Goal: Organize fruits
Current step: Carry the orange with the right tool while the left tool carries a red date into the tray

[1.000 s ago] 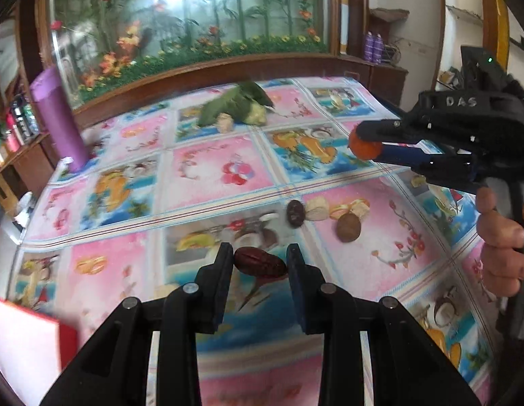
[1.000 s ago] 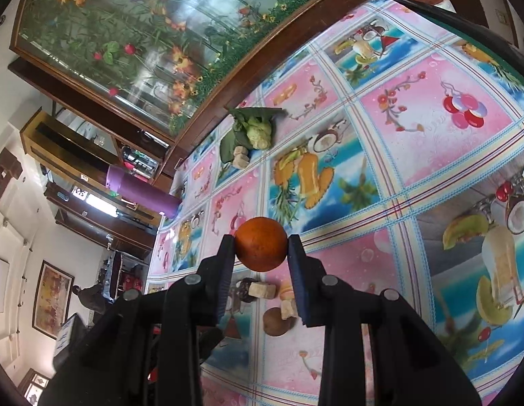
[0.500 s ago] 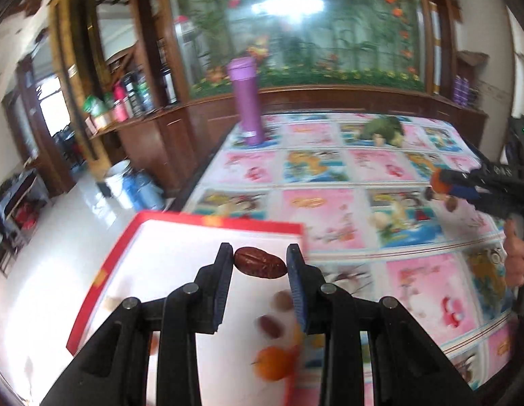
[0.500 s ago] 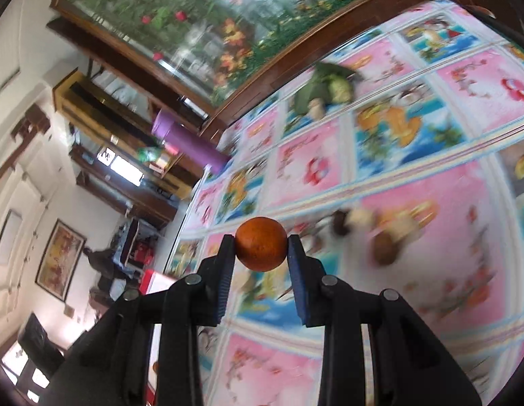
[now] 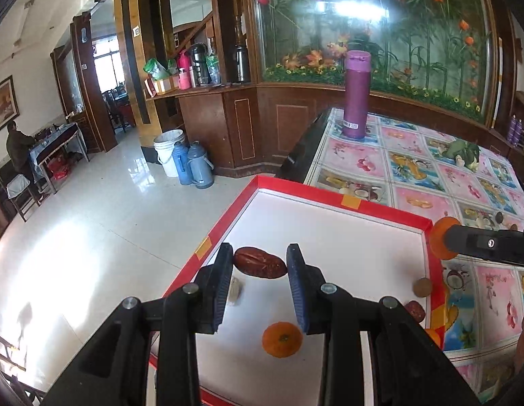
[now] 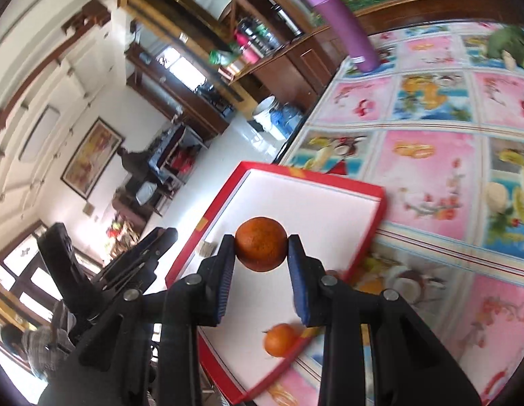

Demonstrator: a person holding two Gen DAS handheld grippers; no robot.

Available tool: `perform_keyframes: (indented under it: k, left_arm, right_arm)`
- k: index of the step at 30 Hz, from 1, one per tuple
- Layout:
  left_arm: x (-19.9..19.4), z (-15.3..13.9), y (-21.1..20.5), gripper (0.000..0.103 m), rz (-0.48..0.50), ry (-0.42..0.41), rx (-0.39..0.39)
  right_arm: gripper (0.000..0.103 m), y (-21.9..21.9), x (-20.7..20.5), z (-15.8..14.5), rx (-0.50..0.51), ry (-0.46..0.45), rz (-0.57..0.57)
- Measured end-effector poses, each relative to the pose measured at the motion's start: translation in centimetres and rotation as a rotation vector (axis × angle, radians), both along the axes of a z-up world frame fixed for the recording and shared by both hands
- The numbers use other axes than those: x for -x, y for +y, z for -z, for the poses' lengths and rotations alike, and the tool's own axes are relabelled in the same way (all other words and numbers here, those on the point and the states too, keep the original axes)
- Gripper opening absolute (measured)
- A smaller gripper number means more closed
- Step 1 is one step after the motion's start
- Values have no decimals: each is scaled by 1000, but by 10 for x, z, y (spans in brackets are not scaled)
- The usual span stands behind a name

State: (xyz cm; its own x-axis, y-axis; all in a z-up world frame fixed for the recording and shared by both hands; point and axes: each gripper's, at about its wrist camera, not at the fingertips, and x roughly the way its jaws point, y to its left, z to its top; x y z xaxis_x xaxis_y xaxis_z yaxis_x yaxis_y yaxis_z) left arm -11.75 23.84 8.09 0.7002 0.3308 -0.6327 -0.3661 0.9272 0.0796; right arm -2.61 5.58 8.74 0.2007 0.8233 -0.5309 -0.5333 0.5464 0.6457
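My left gripper is shut on a dark red date and holds it above the white tray with a red rim. In the tray lie an orange tangerine, a pale nut piece, a brown round fruit and another date. My right gripper is shut on an orange tangerine above the same tray; it shows at the tray's right rim in the left wrist view. A second tangerine lies in the tray below it.
The tray sits at the corner of a table with a fruit-print cloth. A purple flask stands at the far edge. Green vegetables lie at the back right. The floor with buckets drops off to the left.
Both grippers swung left from the middle of the table to over the tray, each still holding its fruit. The tray now fills the foreground.
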Motion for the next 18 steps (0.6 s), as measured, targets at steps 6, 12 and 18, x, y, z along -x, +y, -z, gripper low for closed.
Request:
perform_keyframes:
  k: [6, 12, 18]
  left_arm:
    - [-8, 19, 20, 32, -33, 52, 8]
    - [-5, 33, 30, 32, -27, 87, 34]
    - [-6, 39, 29, 32, -35, 105, 26]
  right_arm:
    - [34, 49, -6, 26, 116, 15, -7]
    - [34, 75, -11, 51, 224, 42, -8]
    - [34, 78, -11, 58, 259, 54, -9]
